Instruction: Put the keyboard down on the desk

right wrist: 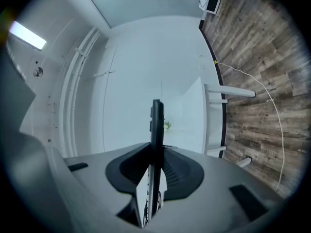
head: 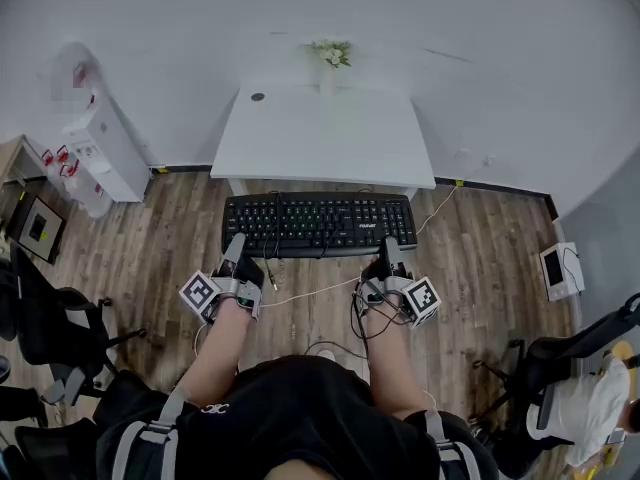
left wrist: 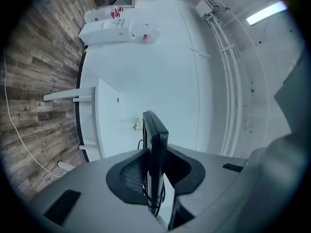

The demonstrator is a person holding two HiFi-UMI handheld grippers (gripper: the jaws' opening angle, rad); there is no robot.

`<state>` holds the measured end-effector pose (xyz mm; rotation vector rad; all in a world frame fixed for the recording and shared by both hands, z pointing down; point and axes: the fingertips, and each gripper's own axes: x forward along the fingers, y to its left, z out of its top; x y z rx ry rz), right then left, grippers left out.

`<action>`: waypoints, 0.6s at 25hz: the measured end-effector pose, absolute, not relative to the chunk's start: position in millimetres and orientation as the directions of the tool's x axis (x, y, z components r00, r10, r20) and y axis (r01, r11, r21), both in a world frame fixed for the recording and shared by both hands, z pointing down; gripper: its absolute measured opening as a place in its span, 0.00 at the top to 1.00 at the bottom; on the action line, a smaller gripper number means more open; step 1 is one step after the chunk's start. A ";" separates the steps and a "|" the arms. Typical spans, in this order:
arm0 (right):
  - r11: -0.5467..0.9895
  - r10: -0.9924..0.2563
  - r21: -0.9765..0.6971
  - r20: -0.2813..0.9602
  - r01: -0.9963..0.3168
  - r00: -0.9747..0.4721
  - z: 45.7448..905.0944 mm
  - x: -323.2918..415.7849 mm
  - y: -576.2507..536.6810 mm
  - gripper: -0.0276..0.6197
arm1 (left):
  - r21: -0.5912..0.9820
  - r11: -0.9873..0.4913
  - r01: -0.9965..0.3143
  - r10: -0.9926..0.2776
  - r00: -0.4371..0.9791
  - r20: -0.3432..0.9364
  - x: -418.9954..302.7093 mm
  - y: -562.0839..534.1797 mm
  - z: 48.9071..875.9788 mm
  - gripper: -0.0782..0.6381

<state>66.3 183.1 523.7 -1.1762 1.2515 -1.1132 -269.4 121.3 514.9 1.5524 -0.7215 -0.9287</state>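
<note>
left claw [head: 236, 249] forward, gripping keyboard [head: 318, 224] edge | right claw [head: 386, 252] forward, gripping keyboard edge

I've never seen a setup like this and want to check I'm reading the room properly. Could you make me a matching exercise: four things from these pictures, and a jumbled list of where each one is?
Things:
1. keyboard
2. desk
3. flowers
4. small white screen

Places:
a. at the back edge of the desk, against the wall
b. held in the air in front of the desk, clamped by the left gripper and right gripper
c. on the wood floor, off to the person's right
d. standing against the wall, straight ahead of the person

Pairs: 1-b, 2-d, 3-a, 4-c
</note>
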 end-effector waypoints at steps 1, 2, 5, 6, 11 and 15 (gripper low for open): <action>0.084 -0.996 -0.996 -0.085 -0.034 0.021 525.1 68.9 183.3 0.84 | 0.983 -0.180 0.042 -0.849 0.499 -0.177 -267.9 121.9 515.0 0.79; 0.083 -0.996 -0.996 -0.084 -0.037 0.019 526.3 71.4 183.1 0.84 | 0.983 -0.181 0.043 -0.849 0.497 -0.178 -266.1 122.2 515.1 0.79; 0.086 -0.996 -0.996 -0.086 -0.029 0.013 524.9 77.8 179.9 0.84 | 0.982 -0.182 0.044 -0.851 0.494 -0.180 -258.6 120.5 515.3 0.79; 0.085 -0.996 -0.996 -0.085 -0.022 0.011 524.5 80.0 178.2 0.84 | 0.982 -0.182 0.045 -0.852 0.492 -0.180 -255.8 119.3 515.4 0.79; 0.093 -0.996 -0.995 -0.093 -0.035 0.007 523.3 101.0 169.9 0.84 | 0.982 -0.180 0.047 -0.853 0.490 -0.180 -235.0 112.6 516.2 0.79; 0.095 -0.995 -0.995 -0.095 -0.029 -0.007 525.1 119.3 160.9 0.84 | 0.982 -0.182 0.046 -0.858 0.481 -0.181 -216.2 106.3 518.2 0.79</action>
